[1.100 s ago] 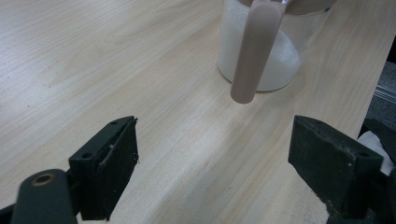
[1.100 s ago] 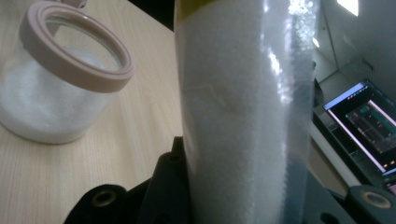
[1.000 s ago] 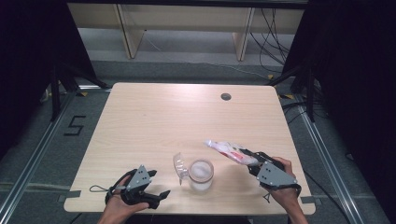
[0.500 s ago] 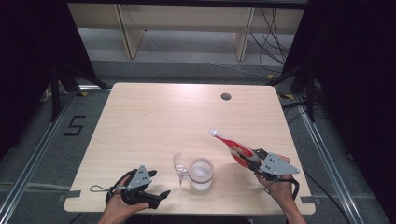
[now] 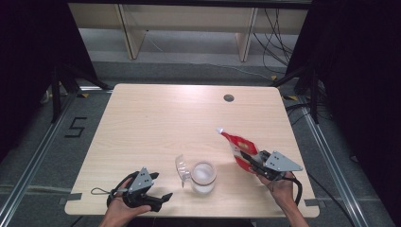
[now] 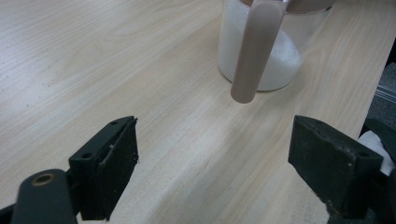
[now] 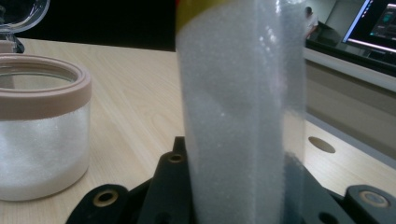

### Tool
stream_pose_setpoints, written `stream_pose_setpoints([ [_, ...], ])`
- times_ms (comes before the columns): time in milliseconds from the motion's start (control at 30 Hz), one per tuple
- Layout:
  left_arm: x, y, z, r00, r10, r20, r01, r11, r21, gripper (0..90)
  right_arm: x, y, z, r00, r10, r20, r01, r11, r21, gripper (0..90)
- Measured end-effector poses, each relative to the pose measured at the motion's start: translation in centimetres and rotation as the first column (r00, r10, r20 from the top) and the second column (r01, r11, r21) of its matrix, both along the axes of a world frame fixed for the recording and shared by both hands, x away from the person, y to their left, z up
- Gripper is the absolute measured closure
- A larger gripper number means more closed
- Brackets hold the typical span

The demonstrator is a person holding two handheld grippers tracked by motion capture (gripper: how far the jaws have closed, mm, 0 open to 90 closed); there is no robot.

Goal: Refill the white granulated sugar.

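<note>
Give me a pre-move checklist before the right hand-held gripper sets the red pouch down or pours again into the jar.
1. Pouch grip: ok. The right hand-held gripper is shut on the red pouch.
2. Pouch spout: ok. It points up and away from the jar, with no spill on the table.
3. Jar open: ok. The lid is flipped back and the mouth is clear.
4. Jar fill: ok. White granules sit well below the rim.
5. Jar steadied: not ok. The left hand-held gripper is open and apart from the jar.
6. Pouch contents left: cannot tell.
</note>
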State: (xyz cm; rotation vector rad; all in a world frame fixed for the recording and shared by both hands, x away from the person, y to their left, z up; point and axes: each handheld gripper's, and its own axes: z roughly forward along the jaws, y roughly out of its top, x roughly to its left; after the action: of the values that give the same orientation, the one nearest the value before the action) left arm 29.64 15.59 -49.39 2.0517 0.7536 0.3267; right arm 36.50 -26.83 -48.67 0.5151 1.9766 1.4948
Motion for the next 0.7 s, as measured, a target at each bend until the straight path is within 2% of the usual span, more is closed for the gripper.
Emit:
stream_pose_setpoints([
  [33,0.02,0.01,0.01,1.0000,0.000,0.009,0.000,1.0000,0.004,15.5,0.05,0.08,-0.12,1.0000,-0.005,0.001,0.005,1.000,-0.005,78.9],
  [67,0.09,0.06,0.05,0.9998,-0.010,0.020,0.010,0.9999,0.011,15.4,0.01,0.14,-0.23,0.9998,-0.005,-0.020,0.005,1.000,-0.013,78.9],
  [100,0.03,0.05,0.03,1.0000,0.000,0.010,0.000,1.0000,0.009,15.5,0.16,0.18,-0.34,1.0000,-0.005,-0.005,0.005,1.000,-0.018,78.9],
  [200,0.00,0.06,0.00,1.0000,0.004,0.006,-0.004,1.0000,0.003,15.5,0.23,0.28,-0.49,0.9997,-0.014,-0.020,0.014,1.000,0.006,78.9],
  [333,0.00,0.09,0.04,1.0000,0.003,0.009,-0.003,1.0000,0.002,15.5,0.23,0.23,-0.49,0.9989,-0.031,-0.034,0.031,0.999,-0.007,78.7],
  [367,0.00,0.09,0.04,1.0000,0.002,0.009,-0.002,1.0000,0.002,15.5,0.33,0.17,-0.50,0.9992,-0.034,-0.022,0.034,0.999,-0.010,78.6],
  [433,-0.02,0.05,0.01,1.0000,0.004,0.007,-0.004,1.0000,-0.006,15.4,0.39,-0.04,-0.43,0.9985,-0.032,-0.045,0.032,0.999,-0.003,78.2],
  [500,0.00,0.06,-0.02,0.9999,0.007,0.007,-0.007,0.9999,-0.008,15.5,0.38,-0.10,-0.35,0.9979,-0.052,-0.040,0.051,0.999,-0.016,77.8],
  [567,0.00,0.07,-0.01,0.9999,0.006,0.009,-0.006,1.0000,-0.008,15.5,0.30,-0.25,-0.31,0.9962,-0.058,-0.064,0.057,0.998,-0.008,77.7],
  [633,0.01,0.08,0.00,0.9999,0.006,0.009,-0.006,1.0000,-0.007,15.5,0.42,-0.39,-0.32,0.9960,-0.063,-0.063,0.061,0.998,-0.034,77.5],
  [667,0.00,0.11,0.04,1.0000,0.005,0.006,-0.005,1.0000,-0.005,15.5,0.34,-0.32,-0.43,0.9951,-0.058,-0.080,0.057,0.998,-0.013,77.5],
  [700,0.00,0.13,0.05,1.0000,0.004,0.008,-0.004,1.0000,-0.003,15.4,0.36,-0.39,-0.55,0.9953,-0.070,-0.067,0.070,0.998,-0.005,77.6],
])
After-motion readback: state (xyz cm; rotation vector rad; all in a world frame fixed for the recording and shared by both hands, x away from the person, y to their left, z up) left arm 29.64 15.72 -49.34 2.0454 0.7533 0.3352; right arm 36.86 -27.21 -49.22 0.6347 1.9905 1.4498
